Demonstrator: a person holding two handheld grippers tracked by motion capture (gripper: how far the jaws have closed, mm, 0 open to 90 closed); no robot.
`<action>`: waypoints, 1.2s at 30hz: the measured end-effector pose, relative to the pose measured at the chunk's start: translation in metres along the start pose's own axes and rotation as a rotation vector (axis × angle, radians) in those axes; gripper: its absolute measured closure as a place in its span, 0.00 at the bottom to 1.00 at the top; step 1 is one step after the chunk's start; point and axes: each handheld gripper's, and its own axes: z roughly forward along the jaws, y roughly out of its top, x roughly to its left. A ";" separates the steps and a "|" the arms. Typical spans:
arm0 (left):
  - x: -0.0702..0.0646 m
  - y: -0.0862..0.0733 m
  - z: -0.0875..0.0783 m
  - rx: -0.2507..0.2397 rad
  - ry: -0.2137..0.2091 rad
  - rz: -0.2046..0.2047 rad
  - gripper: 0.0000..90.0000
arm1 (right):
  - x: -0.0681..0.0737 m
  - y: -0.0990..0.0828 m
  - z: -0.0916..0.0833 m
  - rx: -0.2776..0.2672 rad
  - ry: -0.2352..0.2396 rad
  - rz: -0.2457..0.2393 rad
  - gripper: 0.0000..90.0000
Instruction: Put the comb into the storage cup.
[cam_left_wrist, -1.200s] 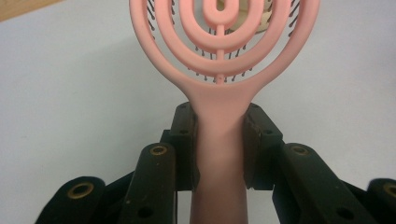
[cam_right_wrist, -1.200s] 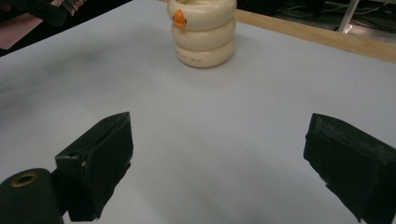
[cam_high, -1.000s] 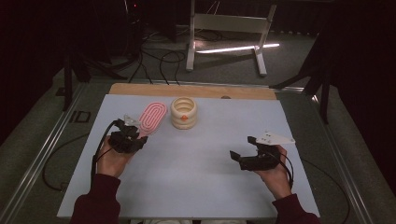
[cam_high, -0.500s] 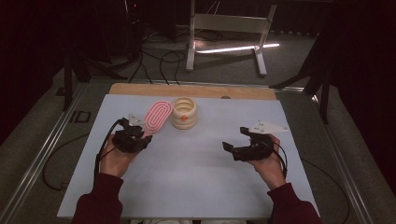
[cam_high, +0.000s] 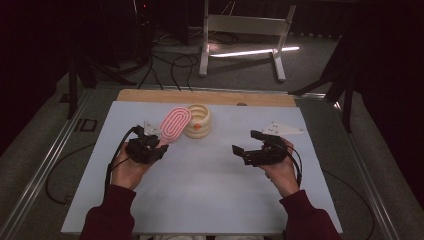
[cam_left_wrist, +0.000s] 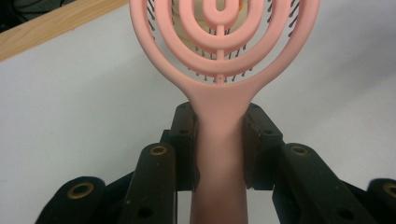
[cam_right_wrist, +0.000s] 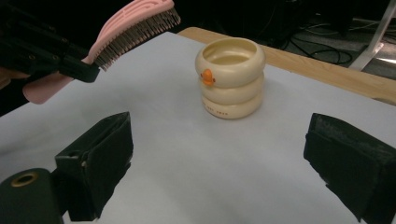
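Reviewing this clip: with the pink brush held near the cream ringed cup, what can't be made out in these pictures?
- Cream cup: left gripper view, mostly hidden behind the pink hairbrush, whose head top is cut by the frame edge.
- Small red print on the cup's bottom ring: right gripper view, too small to read.
- Cup's inside: high view, too small; right gripper view, bottom hidden by its rim.
- Left hand-held gripper: high view, pads too small to tell.

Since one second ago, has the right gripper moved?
Yes. The right gripper has shifted left across the table, toward the cup.
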 end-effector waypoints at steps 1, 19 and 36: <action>0.000 0.001 0.000 -0.002 0.000 0.005 0.78 | 0.001 0.001 0.001 -0.002 0.000 -0.001 0.09; -0.008 0.009 0.004 0.005 -0.008 0.036 0.78 | 0.004 0.015 0.018 -0.013 0.038 0.048 0.09; -0.019 0.013 0.015 0.004 -0.015 0.069 0.78 | 0.008 0.025 0.034 -0.028 0.082 0.087 0.09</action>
